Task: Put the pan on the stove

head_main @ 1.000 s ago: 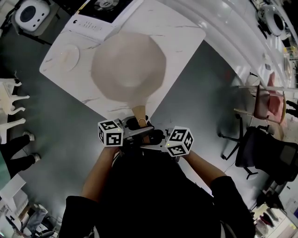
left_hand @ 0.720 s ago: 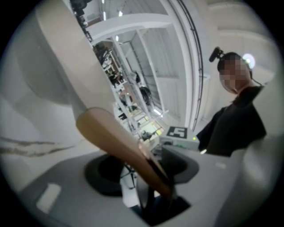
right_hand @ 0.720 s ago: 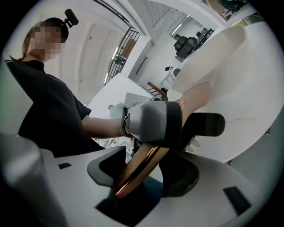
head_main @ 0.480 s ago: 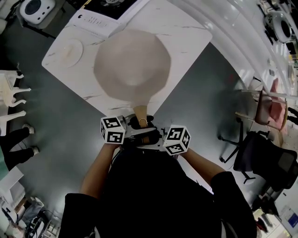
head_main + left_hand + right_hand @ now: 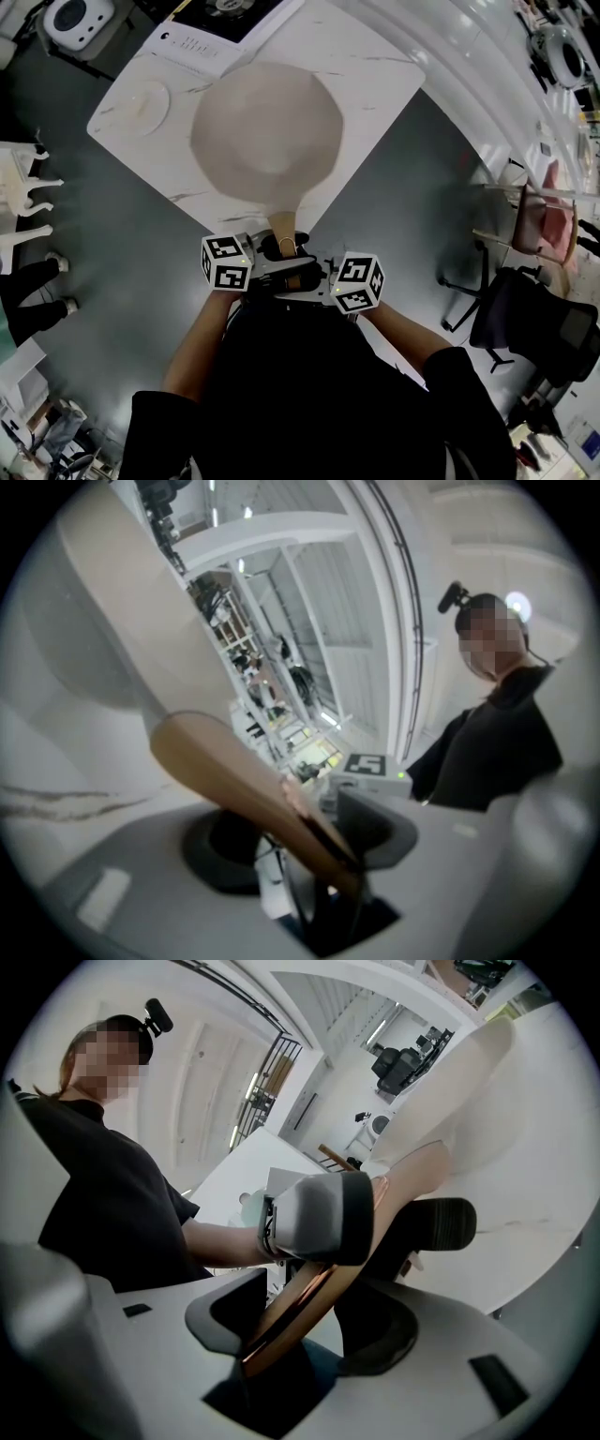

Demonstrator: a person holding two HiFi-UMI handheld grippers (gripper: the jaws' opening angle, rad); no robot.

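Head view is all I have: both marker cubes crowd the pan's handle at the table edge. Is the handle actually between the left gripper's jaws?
Observer: Yes. In the left gripper view the wooden handle runs between the left gripper's jaws, pads closed on it.
Operator: And the right one?
Observer: Same. The right gripper view shows the handle crossing between the right gripper's jaws, its end down in the gap.
Operator: Do they hold the same spot?
Observer: No. From the right gripper view, the left gripper's jaw sits further up the handle, toward the pan.
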